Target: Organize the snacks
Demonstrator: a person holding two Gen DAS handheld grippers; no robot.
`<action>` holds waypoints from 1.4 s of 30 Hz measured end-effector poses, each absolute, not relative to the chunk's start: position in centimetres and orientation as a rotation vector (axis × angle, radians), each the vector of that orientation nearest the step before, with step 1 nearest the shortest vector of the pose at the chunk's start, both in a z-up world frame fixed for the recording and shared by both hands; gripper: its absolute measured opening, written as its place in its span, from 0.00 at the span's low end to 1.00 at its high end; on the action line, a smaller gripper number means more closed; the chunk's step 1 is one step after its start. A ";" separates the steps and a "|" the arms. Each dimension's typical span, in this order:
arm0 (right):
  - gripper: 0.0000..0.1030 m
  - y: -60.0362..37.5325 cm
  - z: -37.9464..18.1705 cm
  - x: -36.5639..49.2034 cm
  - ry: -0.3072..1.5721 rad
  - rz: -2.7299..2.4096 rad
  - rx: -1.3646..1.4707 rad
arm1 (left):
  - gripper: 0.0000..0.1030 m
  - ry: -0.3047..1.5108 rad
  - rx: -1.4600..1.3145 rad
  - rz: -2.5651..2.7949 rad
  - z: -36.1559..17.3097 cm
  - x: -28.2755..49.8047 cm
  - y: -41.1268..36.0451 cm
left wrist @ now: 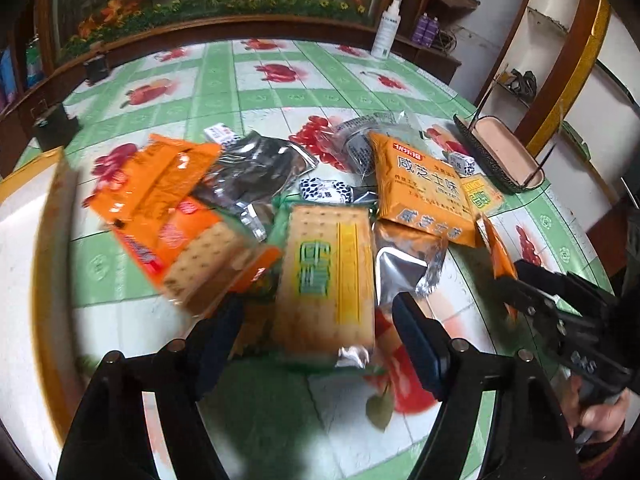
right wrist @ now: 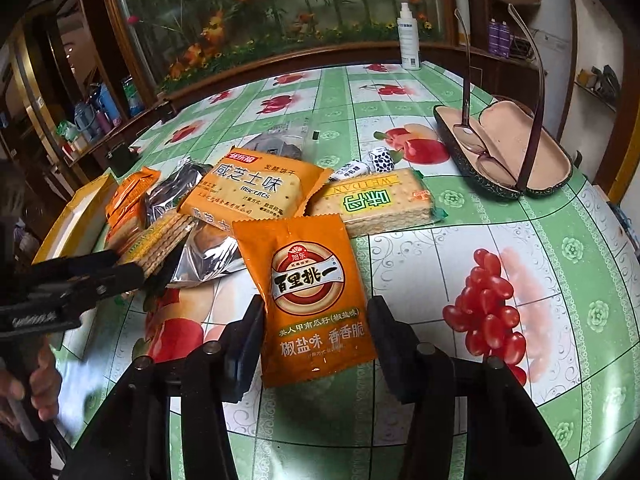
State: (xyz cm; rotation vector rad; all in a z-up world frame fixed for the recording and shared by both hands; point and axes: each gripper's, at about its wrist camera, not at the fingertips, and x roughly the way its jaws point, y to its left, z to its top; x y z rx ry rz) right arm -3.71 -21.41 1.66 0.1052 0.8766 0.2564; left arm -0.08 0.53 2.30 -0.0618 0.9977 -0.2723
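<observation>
Gripping orange seed packet (right wrist: 316, 300) w/ right claw (right wrist: 316, 332), angled down

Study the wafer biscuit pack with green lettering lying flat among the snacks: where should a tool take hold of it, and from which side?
Grip the wafer pack across its narrow width at the near end, coming from above and the near side. It lies flat with its long axis pointing away, and its long edges show clear of the neighbouring packs there, though blur hides detail.
</observation>
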 end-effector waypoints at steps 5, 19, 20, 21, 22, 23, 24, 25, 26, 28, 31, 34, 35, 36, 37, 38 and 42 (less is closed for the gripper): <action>0.53 -21.6 1.6 -3.8 0.873 0.260 0.112 | 0.47 0.972 -0.003 -0.213 2.1 0.4 -0.4; 0.53 -21.6 1.9 -4.0 0.858 0.259 0.112 | 0.45 0.948 -0.076 -0.271 2.5 -5.8 1.4; 0.53 -21.6 1.9 -4.1 0.855 0.257 0.111 | 0.45 0.945 -0.083 -0.273 2.6 -6.2 1.7; 0.53 -21.7 2.0 -4.2 0.852 0.251 0.112 | 0.45 0.943 -0.087 -0.275 2.7 -6.4 1.8; 0.53 -21.8 2.1 -4.2 0.848 0.245 0.116 | 0.45 0.939 -0.091 -0.278 2.9 -6.6 1.9; 0.53 -21.9 2.2 -4.3 0.842 0.245 0.126 | 0.45 0.930 -0.094 -0.278 3.2 -6.8 2.1; 0.53 -22.2 2.2 -4.4 0.845 0.252 0.149 | 0.45 0.923 -0.095 -0.278 3.5 -7.0 2.3; 0.53 -22.4 2.2 -4.5 0.852 0.262 0.173 | 0.45 0.913 -0.098 -0.280 3.8 -7.3 2.5; 0.53 -22.5 2.1 -4.5 0.863 0.275 0.203 | 0.45 0.905 -0.105 -0.281 4.2 -7.4 2.8; 0.53 -22.3 2.0 -4.7 0.879 0.298 0.227 | 0.45 0.892 -0.121 -0.285 4.8 -7.7 3.4; 0.53 -20.8 2.5 -5.2 0.880 0.328 0.208 | 0.45 0.868 -0.143 -0.282 5.8 -8.1 4.5; 0.53 -18.8 3.6 -5.8 0.866 0.374 0.182 | 0.45 0.842 -0.172 -0.260 6.7 -8.4 6.3; 0.53 -18.0 4.1 -5.9 0.861 0.396 0.175 | 0.45 0.835 -0.178 -0.248 6.9 -8.5 6.9; 0.53 -17.4 4.4 -6.0 0.859 0.413 0.169 | 0.45 0.828 -0.185 -0.232 7.1 -8.6 7.7; 0.53 -16.5 4.8 -6.0 0.856 0.435 0.160 | 0.45 0.820 -0.196 -0.217 7.4 -8.7 8.6; 0.53 -15.5 5.3 -6.0 0.852 0.457 0.150 | 0.45 0.814 -0.203 -0.208 7.6 -8.8 9.3; 0.54 -11.8 6.6 -5.9 0.858 0.546 0.129 | 0.45 0.782 -0.239 -0.131 8.5 -9.3 13.5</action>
